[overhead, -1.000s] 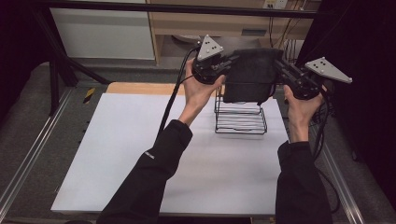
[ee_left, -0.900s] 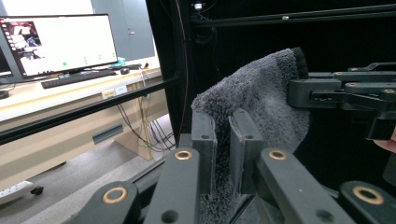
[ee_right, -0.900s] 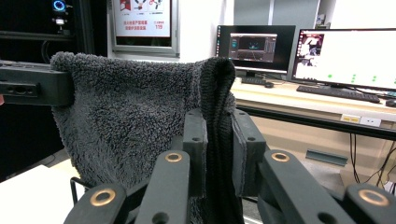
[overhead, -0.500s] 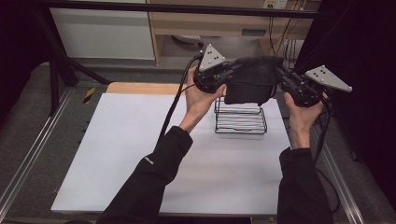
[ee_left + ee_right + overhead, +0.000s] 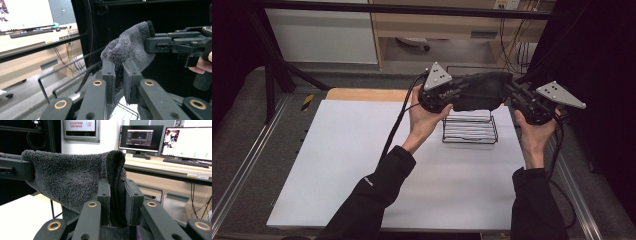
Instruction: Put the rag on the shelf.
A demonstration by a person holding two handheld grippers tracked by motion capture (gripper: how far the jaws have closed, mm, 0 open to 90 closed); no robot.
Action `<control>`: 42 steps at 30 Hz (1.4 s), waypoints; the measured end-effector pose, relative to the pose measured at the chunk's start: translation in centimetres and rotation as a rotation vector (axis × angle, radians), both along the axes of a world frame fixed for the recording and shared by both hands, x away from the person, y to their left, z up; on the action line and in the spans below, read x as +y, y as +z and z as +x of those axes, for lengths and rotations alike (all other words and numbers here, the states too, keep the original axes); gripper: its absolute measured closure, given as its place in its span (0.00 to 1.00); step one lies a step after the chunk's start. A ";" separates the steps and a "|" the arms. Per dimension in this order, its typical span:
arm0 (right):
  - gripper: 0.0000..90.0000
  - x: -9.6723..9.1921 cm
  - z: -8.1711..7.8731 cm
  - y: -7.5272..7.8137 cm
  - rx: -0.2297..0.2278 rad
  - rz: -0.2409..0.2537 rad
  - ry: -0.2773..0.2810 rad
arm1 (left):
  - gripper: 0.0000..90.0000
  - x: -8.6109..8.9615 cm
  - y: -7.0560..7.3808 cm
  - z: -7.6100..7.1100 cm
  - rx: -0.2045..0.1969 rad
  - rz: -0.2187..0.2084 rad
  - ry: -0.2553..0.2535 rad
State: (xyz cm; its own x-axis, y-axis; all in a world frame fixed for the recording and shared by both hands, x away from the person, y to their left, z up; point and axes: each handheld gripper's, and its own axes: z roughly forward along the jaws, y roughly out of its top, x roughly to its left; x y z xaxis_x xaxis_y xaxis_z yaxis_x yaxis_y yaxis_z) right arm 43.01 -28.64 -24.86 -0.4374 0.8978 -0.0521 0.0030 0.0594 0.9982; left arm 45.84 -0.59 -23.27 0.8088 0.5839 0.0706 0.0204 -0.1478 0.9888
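Stretching between the two tools, the dark grey fleece towel [image 5: 479, 91] hangs in the air directly above the black wire rack [image 5: 470, 127], which stands on the white table mat [image 5: 362, 165] toward its far right part. The left gripper [image 5: 451, 96] is clamped on the towel's left end and the right gripper [image 5: 511, 95] on its right end; in the left gripper view the two black jaws pinch a fold of the pile between them [image 5: 119, 77], and in the right gripper view the jaws likewise squeeze a doubled, rolled edge [image 5: 117, 195], so both are closed on cloth, not empty. The towel's long axis runs from one gripper to the other, side to side over the rack, and this seems roughly parallel to the rack's long side and its top wires, though the cloth hides the rack's back edge. The body of the towel sags a little between the grips and its lower hem looks close to the rack's top wires, but whether it touches them I cannot tell. Both hands sit about equally near the rack, the left one just off its left end, the right one just beyond its right end. Judging from this, the coming move is a level lowering so the towel drapes across the rack.
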 end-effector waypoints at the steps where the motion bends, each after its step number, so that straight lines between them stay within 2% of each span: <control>1: 0.85 0.0 -0.1 -0.1 0.005 0.002 0.001 | 0.90 0.0 -0.1 -0.1 0.004 0.003 0.000; 9: 0.82 0.0 -0.8 -0.7 0.039 0.002 0.007 | 0.88 0.2 -1.0 -0.7 0.037 0.022 0.006; 15: 0.75 0.0 -1.4 -0.7 0.071 -0.013 0.003 | 0.84 0.3 -1.5 -1.0 0.070 0.033 0.009; 26: 0.65 -0.3 -2.6 -1.5 0.159 -0.041 -0.017 | 0.75 0.3 -2.9 -1.8 0.123 0.087 0.031; 33: 0.59 -0.5 -2.8 -3.1 0.227 -0.058 -0.027 | 0.69 0.3 -4.7 -1.6 0.170 0.115 0.036; 42: 0.49 -0.6 -2.0 -5.8 0.305 -0.060 -0.043 | 0.64 -0.1 -6.7 -0.6 0.232 0.151 0.047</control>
